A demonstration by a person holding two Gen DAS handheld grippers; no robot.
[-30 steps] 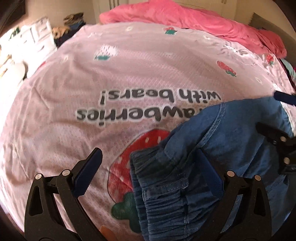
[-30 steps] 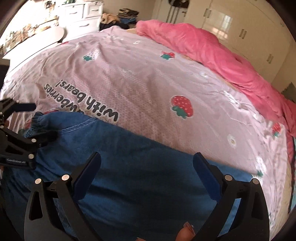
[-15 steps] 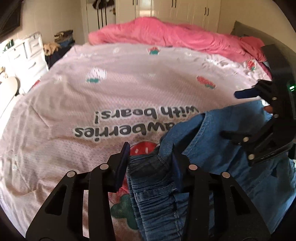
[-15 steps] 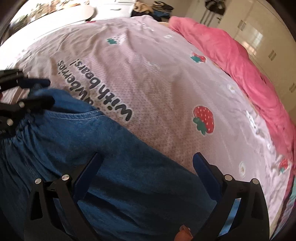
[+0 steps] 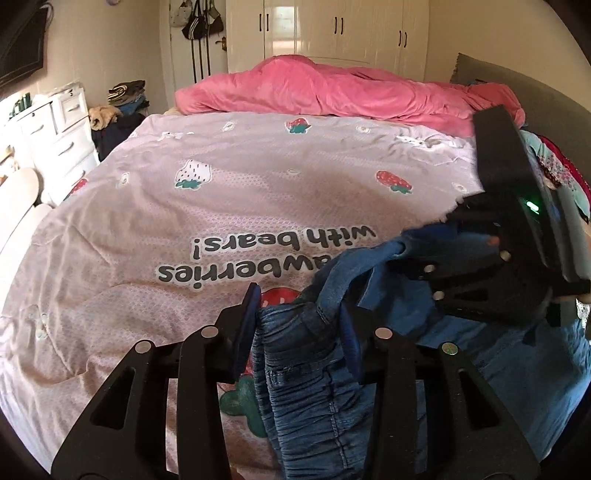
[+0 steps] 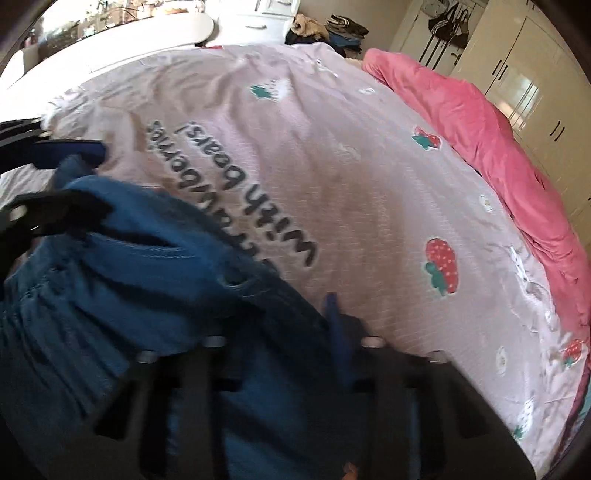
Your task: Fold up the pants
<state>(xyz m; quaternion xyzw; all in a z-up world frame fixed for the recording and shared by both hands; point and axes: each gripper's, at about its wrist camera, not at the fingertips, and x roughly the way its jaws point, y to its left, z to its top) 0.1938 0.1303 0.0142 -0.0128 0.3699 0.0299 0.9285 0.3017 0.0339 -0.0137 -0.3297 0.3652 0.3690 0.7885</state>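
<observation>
The fingers (image 5: 248,328) of the left gripper (image 5: 300,330) stand closed in on the gathered elastic waistband of the pants (image 5: 314,398), blue pads pinching a bunched fold of denim between them, with only the thickness of the cloth holding them apart. The right gripper (image 6: 288,332) is blurred in its own view, but its fingers (image 6: 334,325) look drawn close together with denim lying over and between them, so it appears to have hold of the pants as well; the left wrist view shows it from outside, its black frame raised at the right with a strip of blue cloth running up into it. The pants sit at the near edge of the bed (image 5: 110,229), partly lifted off the quilt, the rest slumped toward the near right corner. I judge the denim soft and limp, moderately heavy for cloth, not slippery and not fragile: it will sag and drape between the two holds instead of keeping a shape, and the elastic waist will bunch. The waistband, thick and ruched, is the firm place to take hold, one grip toward each end so the cloth hangs flat. The left view gives the waistband gathers and the seam crisply, plus the other gripper's frame; the right view, though smeared, shows the broader spread of the pants' body. Farther off, a pink blanket (image 5: 332,92) lies heaped along the far edge of the bed, with white wardrobe doors (image 5: 332,29) beyond.
</observation>
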